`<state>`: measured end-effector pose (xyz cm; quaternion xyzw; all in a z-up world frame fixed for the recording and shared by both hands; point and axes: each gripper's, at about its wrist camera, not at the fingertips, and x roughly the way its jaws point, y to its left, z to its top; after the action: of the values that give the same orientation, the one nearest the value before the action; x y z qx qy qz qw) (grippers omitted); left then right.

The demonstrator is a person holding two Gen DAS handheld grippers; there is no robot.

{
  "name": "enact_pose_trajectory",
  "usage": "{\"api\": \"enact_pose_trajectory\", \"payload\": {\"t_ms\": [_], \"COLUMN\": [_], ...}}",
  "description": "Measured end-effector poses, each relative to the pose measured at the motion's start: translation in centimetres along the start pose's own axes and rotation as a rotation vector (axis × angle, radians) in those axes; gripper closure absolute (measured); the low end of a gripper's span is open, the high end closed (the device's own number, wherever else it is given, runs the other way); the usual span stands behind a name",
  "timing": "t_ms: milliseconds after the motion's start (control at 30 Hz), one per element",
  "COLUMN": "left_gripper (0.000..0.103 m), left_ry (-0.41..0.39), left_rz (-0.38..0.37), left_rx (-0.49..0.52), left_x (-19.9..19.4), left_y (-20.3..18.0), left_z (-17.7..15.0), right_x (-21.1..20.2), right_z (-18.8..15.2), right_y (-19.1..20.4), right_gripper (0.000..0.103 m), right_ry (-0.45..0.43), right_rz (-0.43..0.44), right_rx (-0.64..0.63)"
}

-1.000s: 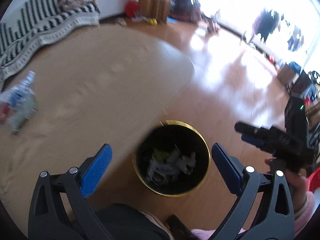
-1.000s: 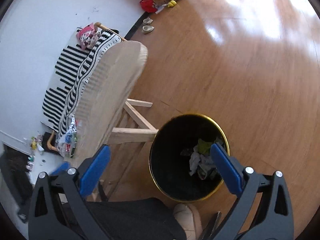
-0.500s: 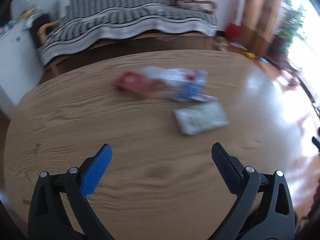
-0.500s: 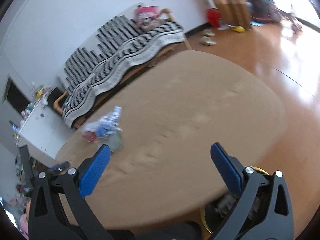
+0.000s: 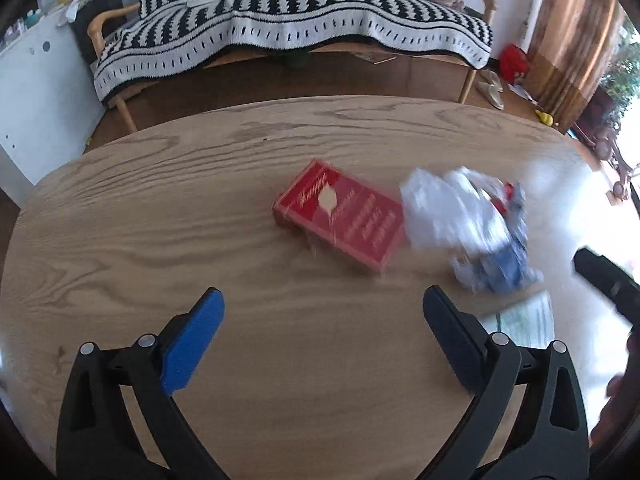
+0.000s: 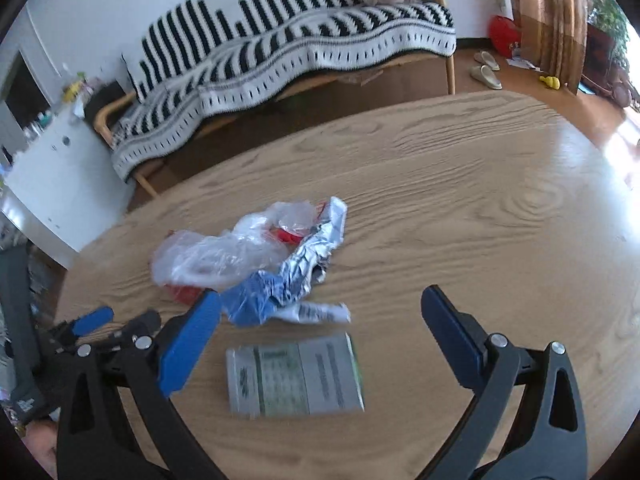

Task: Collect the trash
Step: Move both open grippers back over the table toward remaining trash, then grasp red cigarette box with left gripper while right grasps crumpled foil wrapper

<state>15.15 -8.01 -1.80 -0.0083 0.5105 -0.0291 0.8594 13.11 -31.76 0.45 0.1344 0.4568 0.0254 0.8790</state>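
Trash lies on an oval wooden table [image 5: 160, 216]. A red box [image 5: 340, 220] is ahead of my open, empty left gripper [image 5: 320, 320]. To its right lies a crumpled clear plastic bag [image 5: 444, 208] and a blue-and-silver wrapper [image 5: 500, 264]. In the right wrist view my right gripper [image 6: 320, 312] is open and empty above a flat grey-green packet [image 6: 296, 372]. The plastic bag [image 6: 216, 252] and the wrapper [image 6: 288, 280] lie just beyond it. The left gripper [image 6: 92, 320] shows at the lower left there.
A sofa with a black-and-white striped blanket [image 5: 288, 28] stands behind the table. A white cabinet [image 6: 60, 176] is at the left. Slippers [image 6: 486, 68] and a red object [image 6: 504, 30] lie on the wooden floor by a curtain [image 5: 568, 32].
Both grippers have swung away from the black bin on the floor and now face the tabletop. The trash has come closer and more central in both views.
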Motion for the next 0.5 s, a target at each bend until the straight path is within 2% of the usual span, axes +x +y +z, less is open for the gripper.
{"api": "enact_pose_trajectory", "payload": {"t_ms": [267, 500], "left_gripper": [0.006, 0.006], "left_ry": [0.001, 0.005], "left_rz": [0.044, 0.058], "left_rx": [0.023, 0.057], "left_x": [4.6, 6.3], "left_y": [-1.5, -2.3], "left_z": [4.7, 6.0], "right_x": [5.7, 5.3], "right_z": [0.7, 0.8], "right_y": [1.7, -1.0], "right_gripper": [0.006, 0.006], "right_ry": [0.063, 0.034], "right_rz": [-0.072, -0.104], "right_rx": [-0.082, -0.095]}}
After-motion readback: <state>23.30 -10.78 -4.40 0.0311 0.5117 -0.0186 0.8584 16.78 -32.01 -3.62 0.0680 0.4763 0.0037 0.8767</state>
